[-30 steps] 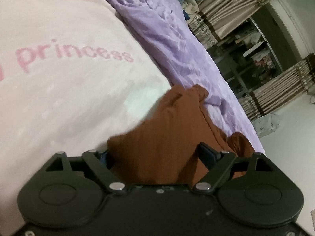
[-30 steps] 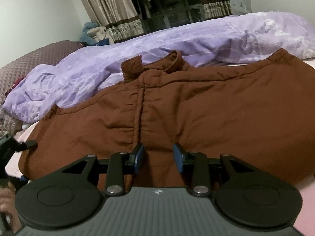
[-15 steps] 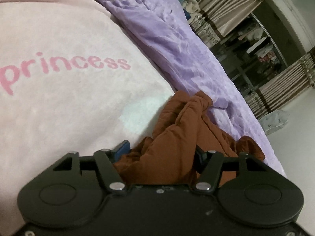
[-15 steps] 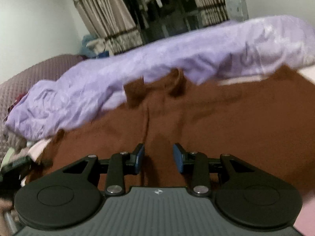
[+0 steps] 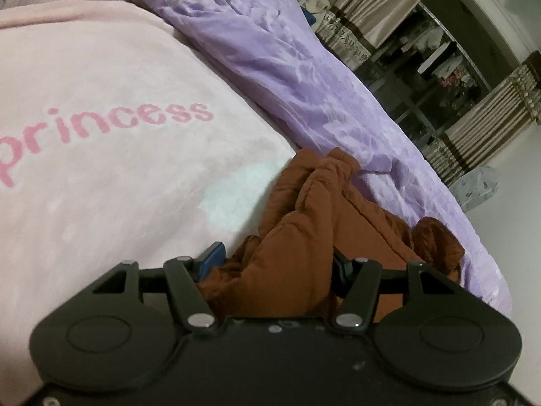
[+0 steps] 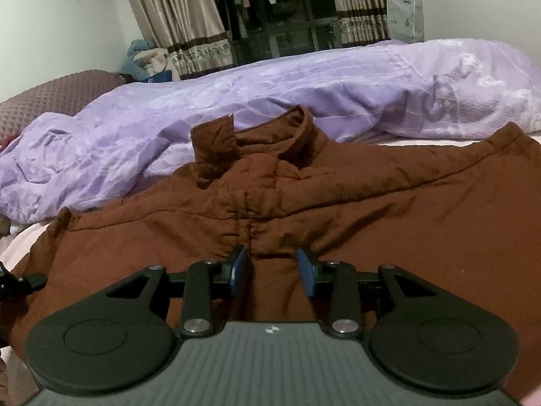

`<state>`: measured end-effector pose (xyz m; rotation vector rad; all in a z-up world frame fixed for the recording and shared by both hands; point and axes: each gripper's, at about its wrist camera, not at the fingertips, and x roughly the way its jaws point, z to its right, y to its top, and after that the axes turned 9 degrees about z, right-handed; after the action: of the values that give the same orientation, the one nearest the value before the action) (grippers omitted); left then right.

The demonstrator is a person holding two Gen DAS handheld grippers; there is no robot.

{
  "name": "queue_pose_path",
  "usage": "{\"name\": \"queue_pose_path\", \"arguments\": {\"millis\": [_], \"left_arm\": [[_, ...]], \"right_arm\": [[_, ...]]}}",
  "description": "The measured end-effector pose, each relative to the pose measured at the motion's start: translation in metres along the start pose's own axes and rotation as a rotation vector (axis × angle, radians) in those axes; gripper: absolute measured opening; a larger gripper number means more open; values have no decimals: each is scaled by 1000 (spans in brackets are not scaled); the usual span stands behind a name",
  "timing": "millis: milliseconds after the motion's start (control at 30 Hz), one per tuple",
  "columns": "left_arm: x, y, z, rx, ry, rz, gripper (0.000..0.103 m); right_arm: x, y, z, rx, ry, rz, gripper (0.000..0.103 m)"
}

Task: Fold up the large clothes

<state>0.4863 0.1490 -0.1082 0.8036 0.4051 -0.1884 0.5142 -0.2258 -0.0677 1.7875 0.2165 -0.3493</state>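
A large brown padded jacket [image 6: 405, 209] lies spread on the bed, front up, its collar [image 6: 270, 135] at the far side. My right gripper [image 6: 273, 265] is shut on a pinch of the front placket, and creases run toward its blue pads [image 6: 306, 267]. In the left wrist view, one end of the brown jacket [image 5: 314, 223] is gathered into a thick roll. My left gripper [image 5: 275, 260] is shut on that bunch, which hides most of the right pad.
A rumpled purple duvet [image 6: 304, 84] runs along the far side of the jacket, and the purple duvet [image 5: 287, 67] borders it in the left view. A pink blanket [image 5: 101, 118] printed "princess" covers the bed. Curtains [image 6: 189, 23] and a dark window stand behind.
The left jaws closed inward onto the flat brown fabric and bunched it into a roll. The right gripper shifted a little while holding the placket, and creases gathered toward it.
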Motion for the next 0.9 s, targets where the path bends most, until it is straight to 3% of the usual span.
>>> {"name": "queue_pose_path", "arguments": {"millis": [333, 567, 767, 900], "left_arm": [[-1, -1, 3, 5, 9, 4, 56], [-2, 2, 4, 5, 2, -1, 52], [-5, 4, 4, -4, -10, -3, 48], [-10, 6, 10, -1, -35, 3, 39]], "right_arm": [[-8, 3, 3, 9, 24, 11, 44], [-76, -2, 8, -43, 27, 81, 53], [-78, -29, 13, -36, 12, 5, 52], [-66, -43, 11, -75, -7, -7, 52]]}}
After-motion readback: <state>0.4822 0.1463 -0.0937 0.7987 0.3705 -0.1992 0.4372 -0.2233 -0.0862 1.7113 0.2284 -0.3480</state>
